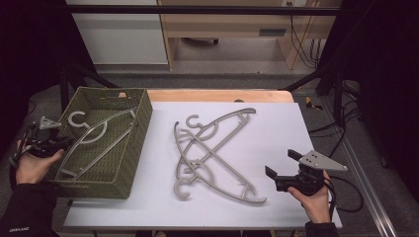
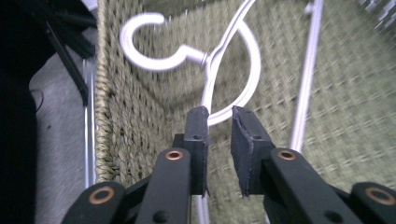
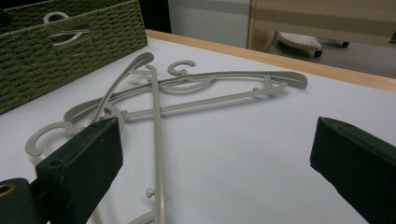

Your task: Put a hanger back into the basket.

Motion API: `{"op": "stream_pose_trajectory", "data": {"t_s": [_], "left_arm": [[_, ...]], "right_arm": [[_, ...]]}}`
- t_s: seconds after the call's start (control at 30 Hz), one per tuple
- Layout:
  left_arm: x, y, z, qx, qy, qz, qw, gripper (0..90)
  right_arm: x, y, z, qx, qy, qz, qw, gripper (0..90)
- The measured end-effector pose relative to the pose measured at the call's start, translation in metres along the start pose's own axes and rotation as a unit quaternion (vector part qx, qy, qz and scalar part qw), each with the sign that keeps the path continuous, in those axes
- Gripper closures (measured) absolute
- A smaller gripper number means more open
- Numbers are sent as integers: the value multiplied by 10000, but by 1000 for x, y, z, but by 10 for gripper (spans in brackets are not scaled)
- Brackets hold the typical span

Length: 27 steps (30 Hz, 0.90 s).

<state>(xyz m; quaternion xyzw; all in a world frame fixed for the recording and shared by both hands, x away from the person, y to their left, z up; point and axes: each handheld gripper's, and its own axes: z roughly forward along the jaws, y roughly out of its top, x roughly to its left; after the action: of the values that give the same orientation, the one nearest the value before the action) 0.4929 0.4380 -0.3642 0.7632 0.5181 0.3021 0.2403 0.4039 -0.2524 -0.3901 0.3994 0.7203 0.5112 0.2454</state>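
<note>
White table top, green woven basket, dark room, wooden furniture behind

No text, label, brand, number or sign can be read in any of the views. A small pale mark sits on the cuff of the person's dark left sleeve at the bottom left of the high view, but it is too small and blurred to make out.
</note>
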Motion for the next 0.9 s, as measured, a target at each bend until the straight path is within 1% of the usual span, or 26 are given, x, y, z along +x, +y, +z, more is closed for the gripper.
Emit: {"op": "stream_pose_trajectory", "data": {"t_s": [0.07, 0.13, 0.2, 0.3, 0.33, 0.37, 0.43, 0.47, 0.53, 0.57, 0.6, 0.67, 0.73, 0.77, 0.8, 0.83, 0.87, 0.9], "left_arm": [[-4, 1, -8, -229, -99, -74, 9997, 715], [-9, 1, -15, -466, -246, -109, 9985, 677], [-16, 2, -21, -724, -408, -183, 9964, 632], [-28, 5, -30, -1103, -641, -259, 9915, 549], [-28, 5, -30, -1103, -641, -259, 9915, 524], [-37, 6, -37, -1335, -784, -277, 9876, 499], [-46, 7, -42, -1608, -991, -356, 9814, 452], [-52, 7, -44, -1714, -1062, -347, 9788, 429], [-65, 7, -47, -1884, -1220, -338, 9739, 378], [-71, 6, -48, -1967, -1334, -357, 9707, 356], [-78, 6, -49, -2038, -1418, -359, 9680, 332], [-92, 5, -51, -2199, -1620, -388, 9612, 280], [-105, 4, -52, -2316, -1809, -396, 9550, 219], [-111, 4, -51, -2358, -1872, -391, 9528, 195], [-117, 4, -51, -2334, -1945, -375, 9520, 175], [-123, 5, -51, -2284, -2002, -321, 9522, 154], [-127, 5, -51, -2304, -2022, -285, 9514, 134], [-132, 4, -52, -2365, -2080, -285, 9487, 127]], "right_arm": [[0, 0, 0, -11, 2, 2, 10000, 29], [1, 1, 0, -23, -9, -4, 10000, 30], [1, 2, 0, -27, 5, -15, 10000, 30], [2, 4, 0, -35, 10, -20, 10000, 31], [2, 4, 0, -24, 15, -20, 10000, 31], [3, 5, 1, -43, 17, -29, 10000, 31], [3, 7, 2, -43, 20, 1, 10000, 31], [4, 7, 2, -51, 23, -14, 10000, 31], [5, 9, 4, -62, 25, -33, 10000, 32], [5, 9, 5, -49, 43, -19, 10000, 32], [6, 10, 6, -48, 49, -41, 10000, 32], [8, 12, 8, -41, 77, -55, 9999, 31], [9, 13, 10, -41, 104, -59, 9999, 31], [10, 14, 11, -35, 119, -77, 9999, 31], [11, 15, 12, -33, 122, -65, 9999, 31], [11, 16, 12, -33, 147, -109, 9998, 32], [13, 17, 13, -27, 144, -72, 9999, 32], [13, 17, 13, -19, 150, -91, 9998, 34]]}}
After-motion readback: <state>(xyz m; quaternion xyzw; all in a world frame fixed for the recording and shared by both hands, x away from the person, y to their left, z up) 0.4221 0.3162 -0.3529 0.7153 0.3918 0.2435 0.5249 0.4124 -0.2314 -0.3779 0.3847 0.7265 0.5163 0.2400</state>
